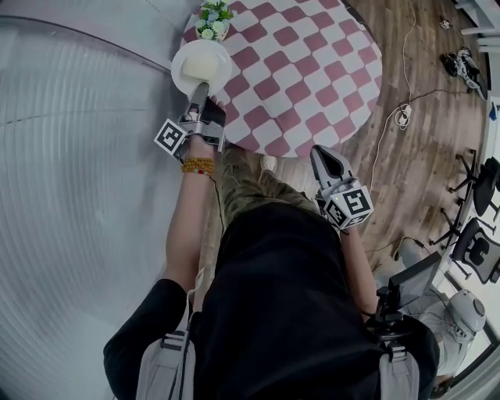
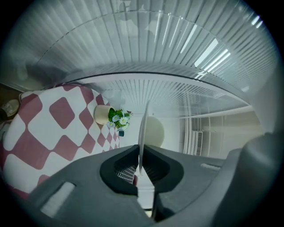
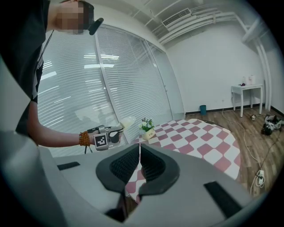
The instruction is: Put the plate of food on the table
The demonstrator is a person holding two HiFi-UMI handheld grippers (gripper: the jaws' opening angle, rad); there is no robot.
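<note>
overhead, in the head view, the left gripper (image 1: pixel 198 92) reaches toward the upper left of the frame with its jaws pinched on the near rim of the white plate (image 1: pixel 201 66). the plate overlaps the left edge of the round checked table (image 1: pixel 305 70), just below the flower pot (image 1: pixel 213 19). the right gripper (image 1: pixel 325 155) hangs at centre right, beside the person's leg and off the table.

next, in the left gripper view, the jaws meet on the plate's rim, which runs as a thin pale line up the middle of the frame. a pale mound of food (image 2: pixel 154 131) sits on the plate, and the table fills the left side.

lastly, in the right gripper view, that gripper's jaws are drawn together with nothing between them. at centre left the plate looks held level in the air, close to the flowers, not resting on the cloth.

judging by this, the plate has reached the table's edge. lowering it onto the top and letting go remain.
</note>
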